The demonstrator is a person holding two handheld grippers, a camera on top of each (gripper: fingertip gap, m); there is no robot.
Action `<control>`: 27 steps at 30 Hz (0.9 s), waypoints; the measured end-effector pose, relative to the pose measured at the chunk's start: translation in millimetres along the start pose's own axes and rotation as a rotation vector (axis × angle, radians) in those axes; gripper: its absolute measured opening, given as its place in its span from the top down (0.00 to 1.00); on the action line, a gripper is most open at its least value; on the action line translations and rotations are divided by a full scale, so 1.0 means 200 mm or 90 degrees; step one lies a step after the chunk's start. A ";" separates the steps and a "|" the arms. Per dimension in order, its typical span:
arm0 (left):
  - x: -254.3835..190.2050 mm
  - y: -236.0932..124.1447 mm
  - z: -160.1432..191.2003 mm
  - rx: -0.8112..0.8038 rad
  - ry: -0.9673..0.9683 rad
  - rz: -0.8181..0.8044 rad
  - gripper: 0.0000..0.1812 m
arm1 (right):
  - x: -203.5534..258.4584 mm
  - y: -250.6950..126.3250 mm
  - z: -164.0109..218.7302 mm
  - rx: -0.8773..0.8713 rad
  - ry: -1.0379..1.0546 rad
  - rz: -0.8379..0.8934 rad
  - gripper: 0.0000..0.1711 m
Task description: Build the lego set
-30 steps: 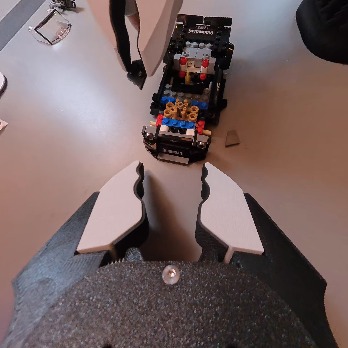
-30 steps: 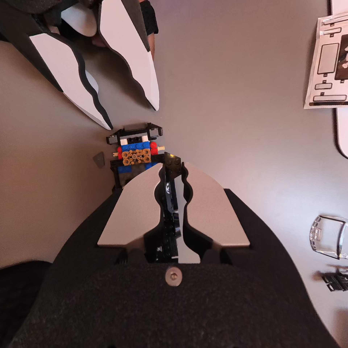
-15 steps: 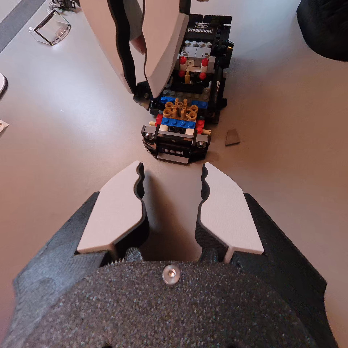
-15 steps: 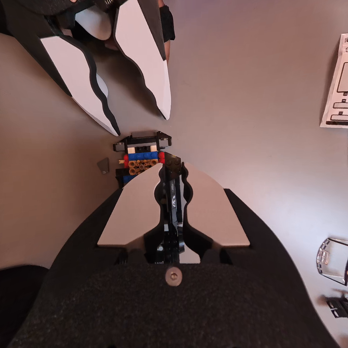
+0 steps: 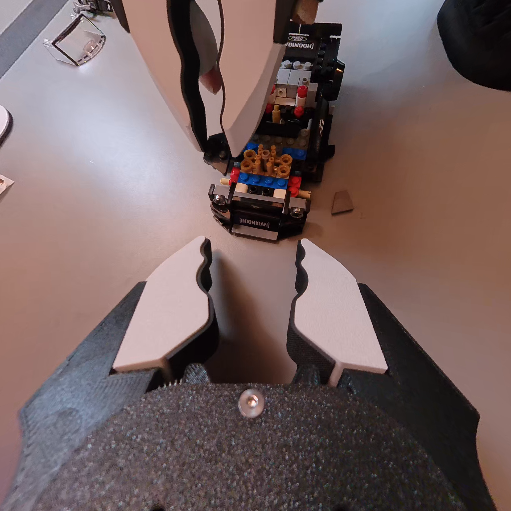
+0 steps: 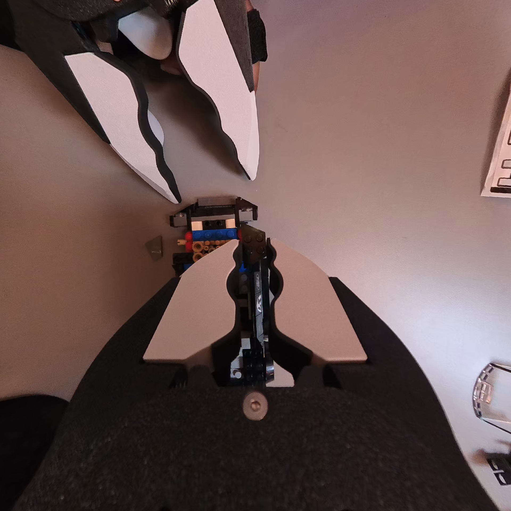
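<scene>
Since a second ago the right gripper (image 5: 218, 143) has come down from above the worktop (image 5: 96, 221) onto the car (image 5: 272, 171), carrying a black panel (image 6: 260, 298) to the car's side. Its fingers (image 6: 312, 304) are pinching that panel, whose studded front end (image 6: 253, 243) now sits against the car just behind the bumper (image 5: 257, 221), beside the blue bricks (image 6: 214, 235). The car itself has not shifted.

The left gripper (image 5: 253, 243) has kept its place just short of the bumper, fingers (image 5: 171, 307) spread with nothing between them and not touching the car.

The car rests on the worktop with its long axis running straight away from the left gripper, nose toward it and tail toward the right gripper. The tan engine (image 5: 266, 163) stands behind the blue bricks, with grey and red seats (image 5: 293, 88) further back. The panel lies along the same axis.

A small grey piece (image 5: 342, 203) lies near the car's front corner, apart from it. A clear windscreen piece (image 5: 76, 44) sits well off.
</scene>
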State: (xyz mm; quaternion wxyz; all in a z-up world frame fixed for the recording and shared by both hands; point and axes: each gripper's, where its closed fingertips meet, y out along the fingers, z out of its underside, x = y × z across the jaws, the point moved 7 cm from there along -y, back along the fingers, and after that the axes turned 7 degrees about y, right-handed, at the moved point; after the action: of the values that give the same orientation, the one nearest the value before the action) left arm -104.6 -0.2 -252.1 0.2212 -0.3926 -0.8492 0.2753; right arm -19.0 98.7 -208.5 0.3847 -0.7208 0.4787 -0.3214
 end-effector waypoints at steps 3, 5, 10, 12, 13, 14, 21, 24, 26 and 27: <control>0.00 0.00 0.00 0.001 0.002 0.000 0.68 | 0.00 0.00 0.00 -0.001 0.000 0.000 0.91; 0.00 0.00 0.00 0.001 0.003 0.000 0.68 | 0.00 0.00 0.00 0.000 0.000 0.000 0.90; 0.00 0.00 0.00 0.001 0.004 0.000 0.68 | 0.00 0.00 0.01 -0.001 0.001 -0.001 0.90; 0.00 0.00 0.00 0.001 0.004 0.000 0.68 | 0.00 0.00 0.01 -0.001 0.001 -0.002 0.90; 0.00 0.00 0.00 0.001 0.004 0.000 0.68 | 0.00 0.00 0.01 0.000 0.001 -0.002 0.90; 0.00 0.00 0.00 0.001 0.004 0.000 0.68 | 0.00 0.00 0.01 0.000 0.000 -0.002 0.90; 0.00 0.00 0.00 0.001 0.003 0.000 0.68 | 0.00 -0.02 0.03 -0.008 0.005 -0.004 0.91; 0.00 0.00 0.00 0.000 0.002 0.000 0.68 | 0.00 -0.02 0.03 -0.008 0.007 -0.002 0.91; 0.00 0.00 0.00 -0.002 0.001 0.000 0.68 | 0.00 -0.02 0.04 -0.007 0.011 -0.005 0.91; 0.00 0.00 0.00 -0.003 0.000 -0.001 0.68 | 0.00 -0.02 0.04 -0.005 0.013 -0.007 0.91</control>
State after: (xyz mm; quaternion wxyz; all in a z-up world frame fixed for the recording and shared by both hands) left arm -104.6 -0.6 -251.8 0.2205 -0.3929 -0.8501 0.2728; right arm -10.5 102.3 -208.6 0.3750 -0.7217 0.4800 -0.3288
